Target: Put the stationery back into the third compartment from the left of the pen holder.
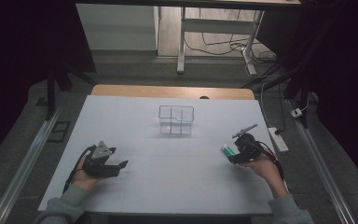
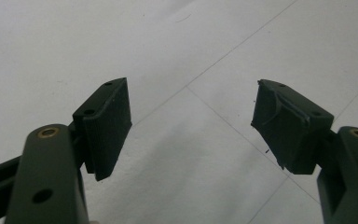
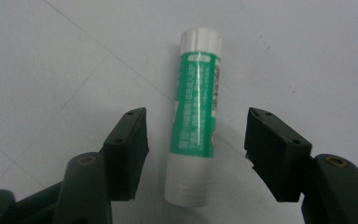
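**Glue stick between spread jaws, not yet gripped**

Across the white table sheet (image 1: 168, 177), well apart from everything else: a clear wire-edged divided box (image 1: 176, 120) near the far middle, empty as far as can be seen. Likely the destination, though only a guess from the layout.

At the near left, the left gripper (image 1: 120, 165) resting low over bare sheet, jaws spread wide with nothing between them; same reading in the left gripper view (image 2: 191, 126), just the sheet and its faint fold lines.

At the near right, the right gripper (image 1: 233, 157) tipped down over the glue stick (image 1: 227, 150), held in the right hand (image 1: 263, 164). In the right gripper view, jaws of that gripper (image 3: 196, 147) spread to either side of the stick, neither pad touching it. Glue stick (image 3: 196, 116) flat on the sheet, lengthwise away from the camera, white cap at the far end, white ribbed base nearest, green label between. Lower half already inside the gap, roughly centred, a touch closer to the left pad.

Handling, judged by look: small, light, stiff plastic tube; smooth and round, so prone to rolling or twisting out of a loose pinch. Not fragile. Best taken across the green labelled barrel, near mid-length, pads square to the axis. Better avoided: the cap end, which could pull off.
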The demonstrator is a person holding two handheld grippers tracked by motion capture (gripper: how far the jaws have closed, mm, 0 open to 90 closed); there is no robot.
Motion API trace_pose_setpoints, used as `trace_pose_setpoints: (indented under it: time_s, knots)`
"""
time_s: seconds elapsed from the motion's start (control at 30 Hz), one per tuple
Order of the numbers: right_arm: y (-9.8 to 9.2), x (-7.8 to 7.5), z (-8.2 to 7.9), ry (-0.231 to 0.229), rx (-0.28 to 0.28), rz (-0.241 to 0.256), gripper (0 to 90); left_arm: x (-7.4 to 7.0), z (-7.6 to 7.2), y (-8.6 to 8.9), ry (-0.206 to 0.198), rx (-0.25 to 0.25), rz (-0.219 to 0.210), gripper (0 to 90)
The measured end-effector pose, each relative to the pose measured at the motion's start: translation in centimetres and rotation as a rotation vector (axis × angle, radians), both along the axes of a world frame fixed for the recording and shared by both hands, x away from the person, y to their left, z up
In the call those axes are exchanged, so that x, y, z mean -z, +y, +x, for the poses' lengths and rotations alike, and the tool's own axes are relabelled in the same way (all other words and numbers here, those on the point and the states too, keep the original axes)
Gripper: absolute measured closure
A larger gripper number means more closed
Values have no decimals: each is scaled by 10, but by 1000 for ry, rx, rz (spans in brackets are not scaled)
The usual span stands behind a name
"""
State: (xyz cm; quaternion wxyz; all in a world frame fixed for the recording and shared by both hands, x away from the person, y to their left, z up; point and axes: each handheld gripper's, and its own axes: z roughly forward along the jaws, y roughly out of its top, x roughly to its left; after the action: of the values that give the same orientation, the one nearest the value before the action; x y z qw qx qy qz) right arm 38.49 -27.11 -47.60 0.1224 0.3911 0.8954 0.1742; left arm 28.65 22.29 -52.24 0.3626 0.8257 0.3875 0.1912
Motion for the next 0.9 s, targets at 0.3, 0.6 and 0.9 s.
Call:
trace_pose_setpoints:
  time_s: [0.3,0.6,0.9]
  knots:
    - [1,12,-2,62,-26,-52,536,0,0,0,3,3,9,272]
    - [1,14,-3,59,-33,-75,643,0,0,1,0,2,11,272]
    - [5,6,-6,41,-83,-13,646,-1,-1,-2,8,29,9,287]
